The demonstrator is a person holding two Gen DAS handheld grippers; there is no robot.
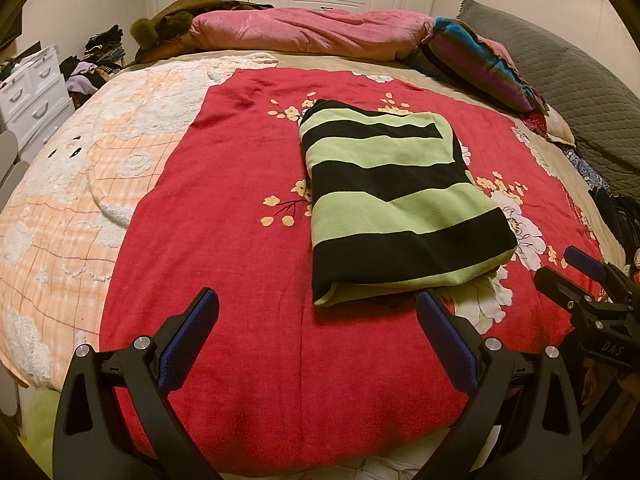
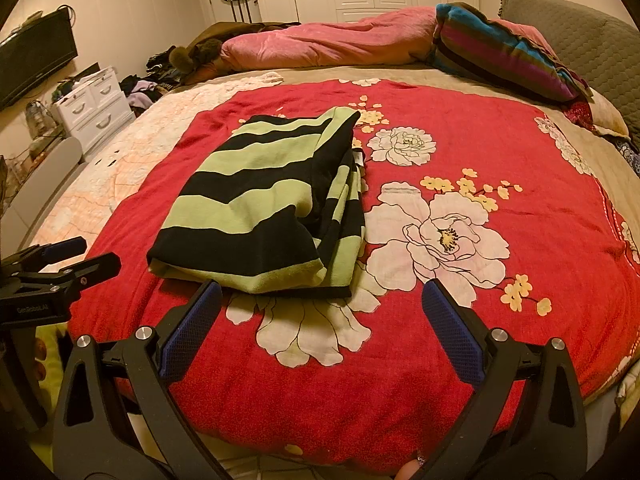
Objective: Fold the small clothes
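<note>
The top (image 1: 396,196), striped green and black, lies as a folded rectangle on the red sheet (image 1: 224,264) in the middle of the bed. In the left wrist view it sits at about 1 o'clock from the left gripper (image 1: 316,320); in the right wrist view it sits at about 11 o'clock from the right gripper (image 2: 320,312). Both grippers hang just short of its near edge with jaws spread wide and nothing between the blue pads; neither touches the cloth.

The fold looks nearly done, so the step in hand is probably 1 last half-fold or a tidy-up. The right wrist view shows the weak side: along the top's 3 o'clock edge several layers fan out loose, with a white tag (image 2: 359,159) poking from them. The near edge also shows 2 or more layers, slightly offset.

To do it well:
- Take the near edge at its 2 corners, 1 gripper each, and bite deep enough to catch every layer, not just the upper one
- Close fully before lifting, since knit of this kind will likely slide between pads
- Lift low and carry toward 12 o'clock with both grippers level, so the stripes stay square
- Lay the edge down on the far edge, then let go together
- Press the fanned side inward last

The sheet under it may ride up if a finger snags it
</note>
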